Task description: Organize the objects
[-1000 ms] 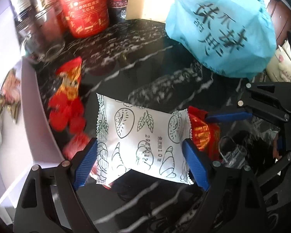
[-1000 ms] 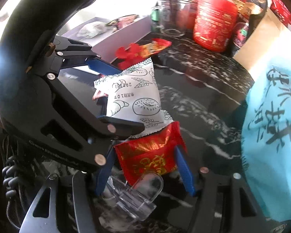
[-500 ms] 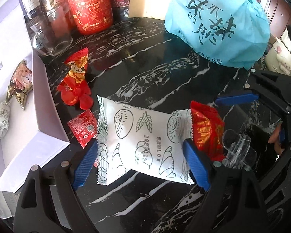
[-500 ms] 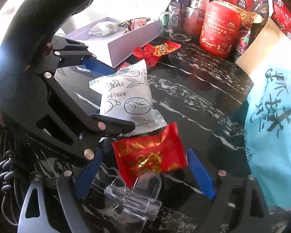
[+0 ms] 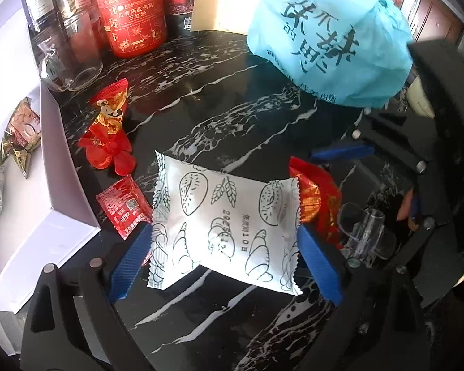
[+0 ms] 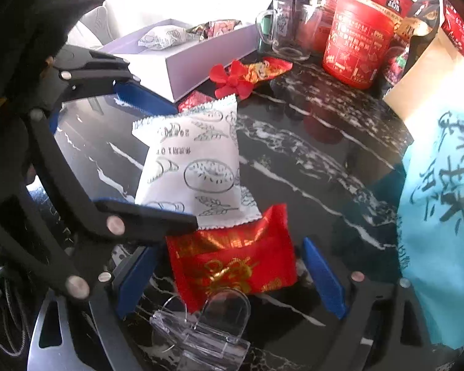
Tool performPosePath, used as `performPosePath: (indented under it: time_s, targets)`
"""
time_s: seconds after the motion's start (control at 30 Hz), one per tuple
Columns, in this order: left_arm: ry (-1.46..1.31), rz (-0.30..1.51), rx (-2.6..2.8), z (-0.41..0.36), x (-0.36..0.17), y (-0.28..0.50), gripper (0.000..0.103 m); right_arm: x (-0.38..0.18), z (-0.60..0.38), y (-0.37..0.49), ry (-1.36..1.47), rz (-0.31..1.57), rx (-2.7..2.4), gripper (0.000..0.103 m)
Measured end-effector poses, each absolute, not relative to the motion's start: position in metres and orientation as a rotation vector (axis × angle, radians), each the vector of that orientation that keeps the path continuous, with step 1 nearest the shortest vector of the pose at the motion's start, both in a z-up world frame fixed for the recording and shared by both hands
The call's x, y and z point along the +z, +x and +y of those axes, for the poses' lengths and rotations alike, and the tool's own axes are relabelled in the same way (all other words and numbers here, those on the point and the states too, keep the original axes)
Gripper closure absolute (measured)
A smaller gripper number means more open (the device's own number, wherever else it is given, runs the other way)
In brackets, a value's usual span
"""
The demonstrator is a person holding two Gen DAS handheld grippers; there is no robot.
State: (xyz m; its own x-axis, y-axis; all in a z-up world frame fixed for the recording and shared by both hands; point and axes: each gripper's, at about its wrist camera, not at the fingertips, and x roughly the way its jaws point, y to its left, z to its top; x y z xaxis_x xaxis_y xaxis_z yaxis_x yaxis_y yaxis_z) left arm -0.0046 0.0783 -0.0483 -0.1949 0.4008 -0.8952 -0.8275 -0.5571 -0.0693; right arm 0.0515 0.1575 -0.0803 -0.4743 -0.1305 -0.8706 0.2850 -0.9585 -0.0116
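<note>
On the black marbled table (image 5: 219,99) the left claw (image 5: 224,253) stands spread around the white bread packet (image 5: 222,225), which lies flat between its blue pads; its jaws have just been widening, and the pads seem to sit at the packet's crimped ends without squeezing, so it looks released. The right claw (image 6: 229,275) is likewise released, its jaws having just swung apart, with the red sweet packet (image 6: 232,262) lying loose between them, at three o'clock of the white one. A clear plastic stand (image 6: 201,330) sits at six o'clock of the red packet. At nine o'clock lies the white box (image 5: 58,167), with snacks inside; the blue bag (image 5: 328,34) bulges at one o'clock.
</note>
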Motion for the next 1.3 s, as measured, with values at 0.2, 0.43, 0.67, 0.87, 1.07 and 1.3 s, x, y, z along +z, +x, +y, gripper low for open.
performPosePath:
  time_s: [0.2,0.43,0.67,0.87,1.07,1.3]
  targets:
    - [-1.218,0.580,1.829,0.085,-0.057,-0.004,0.003,-0.080,0.162,0.054,1.441,0.179,-2.520,0.023]
    - [-1.211,0.582,1.857,0.088,-0.062,-0.006,0.000,-0.079,0.160,0.056,1.414,0.194,-2.533,0.028]
    - [-1.197,0.503,1.926,0.080,-0.052,-0.010,0.027,-0.078,0.164,0.056,1.400,0.143,-2.551,0.034]
    - [-1.202,0.467,1.939,0.076,-0.045,-0.012,0.037,-0.073,0.168,0.057,1.373,0.093,-2.571,0.042]
    - [-1.225,0.434,1.949,0.070,-0.043,-0.015,0.039,-0.065,0.169,0.059,1.337,0.090,-2.591,0.047]
    - [-1.227,0.415,1.963,0.065,-0.037,-0.015,0.039,-0.059,0.171,0.059,1.315,0.062,-2.601,0.047]
